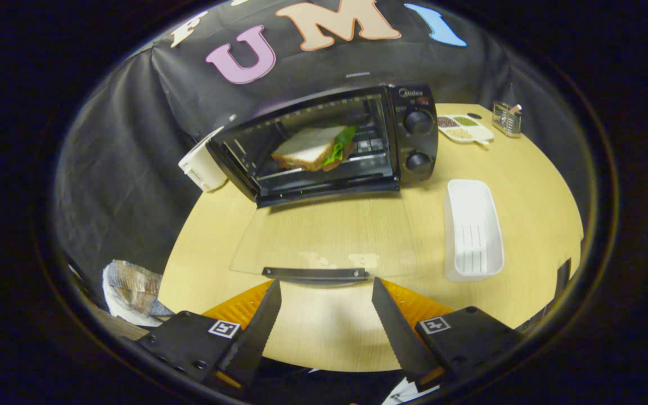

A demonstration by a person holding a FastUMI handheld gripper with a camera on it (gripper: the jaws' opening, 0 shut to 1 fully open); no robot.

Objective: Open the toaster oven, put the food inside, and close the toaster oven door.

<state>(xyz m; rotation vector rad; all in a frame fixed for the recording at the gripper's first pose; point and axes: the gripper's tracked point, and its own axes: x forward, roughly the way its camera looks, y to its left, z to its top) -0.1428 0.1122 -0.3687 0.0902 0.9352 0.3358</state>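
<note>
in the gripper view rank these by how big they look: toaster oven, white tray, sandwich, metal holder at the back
1. toaster oven, door folded down
2. white tray, though it sits nearer the camera
3. sandwich on the oven rack
4. metal holder, farthest back, so its small look is partly distance

The claw is open, just short of the door handle.

The claw [327, 281] — serrated blades (square tags on screwed black mounts), ribbed orange backing.

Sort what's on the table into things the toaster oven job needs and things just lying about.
Job:
toaster oven, its glass door folded down open
door handle, just ahead of the open gripper
sandwich, on the rack inside

Lying about:
white tray
divided dish
small wire holder
white box behind the oven
</note>
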